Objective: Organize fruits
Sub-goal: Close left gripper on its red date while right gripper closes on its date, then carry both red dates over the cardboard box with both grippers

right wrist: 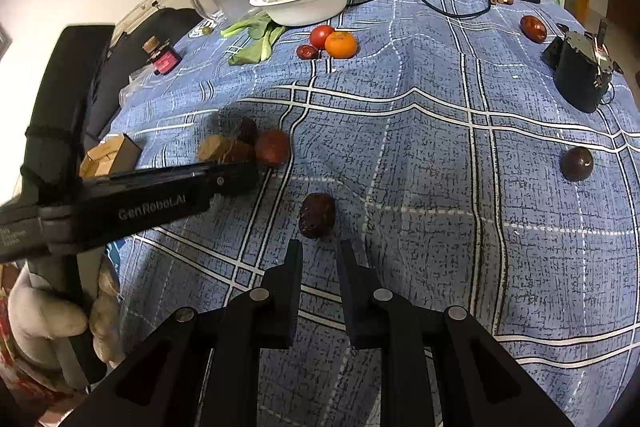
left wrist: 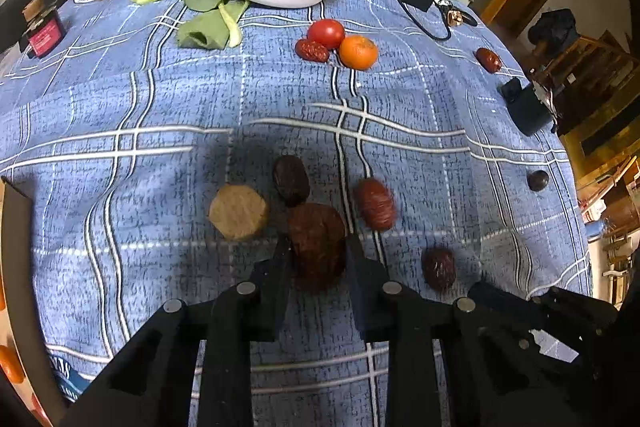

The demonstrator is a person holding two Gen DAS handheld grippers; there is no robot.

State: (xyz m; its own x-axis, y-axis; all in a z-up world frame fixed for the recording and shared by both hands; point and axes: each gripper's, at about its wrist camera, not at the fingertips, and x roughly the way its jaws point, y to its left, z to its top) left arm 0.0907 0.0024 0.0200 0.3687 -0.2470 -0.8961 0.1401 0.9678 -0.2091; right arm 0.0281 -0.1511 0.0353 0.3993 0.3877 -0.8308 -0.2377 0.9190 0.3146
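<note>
Between my left tool (left wrist: 316, 247) fingers sits a date (left wrist: 318, 241), seemingly gripped; neighbors touching it may roll. Right tool (right wrist: 318, 251) open, empty, behind another date (right wrist: 317, 215).

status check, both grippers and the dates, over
Left gripper shut on a red date, beside the tan chunk. Right gripper open, empty, short of a loose date. Nothing between them.

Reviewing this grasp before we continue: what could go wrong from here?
1. The left gripper brackets a brown date with a tan chunk and a dark date close by; moving it may knock them.
2. The round dark fruit sits near the table edge and could roll off.
3. The right gripper points at a date; closing may nudge it.
</note>
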